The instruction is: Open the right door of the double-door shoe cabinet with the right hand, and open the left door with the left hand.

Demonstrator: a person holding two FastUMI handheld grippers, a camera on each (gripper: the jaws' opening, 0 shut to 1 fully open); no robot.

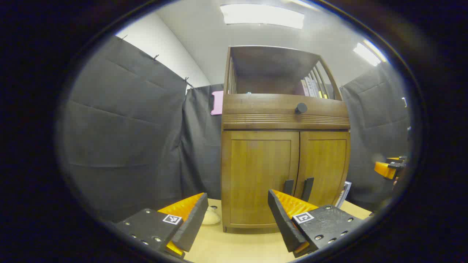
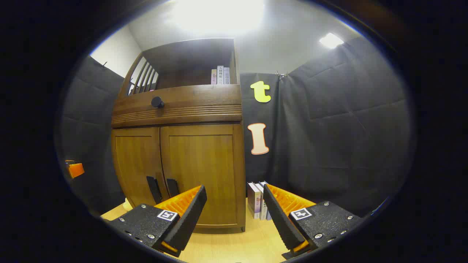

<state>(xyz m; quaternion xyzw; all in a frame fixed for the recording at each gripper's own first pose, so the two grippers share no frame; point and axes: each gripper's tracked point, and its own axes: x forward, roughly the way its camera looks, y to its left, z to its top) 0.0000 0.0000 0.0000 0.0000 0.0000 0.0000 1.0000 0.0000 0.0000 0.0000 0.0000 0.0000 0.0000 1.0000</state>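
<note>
While doors stay closed, both grippers point(image 1: 236, 215) point(image 2: 234, 208) gape empty.

other claw point(image 1: 388, 168) cut off at edge, book spines point(image 2: 219, 75) too small to read

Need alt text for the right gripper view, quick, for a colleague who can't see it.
Wooden shoe cabinet stands with both doors shut, two dark handles low at the centre seam. The right gripper hangs open before it, books standing beside the cabinet.

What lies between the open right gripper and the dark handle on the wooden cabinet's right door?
In the right gripper view, only bare light tabletop separates the right gripper from the right door's dark handle; the upright books stand off beside the cabinet.
</note>
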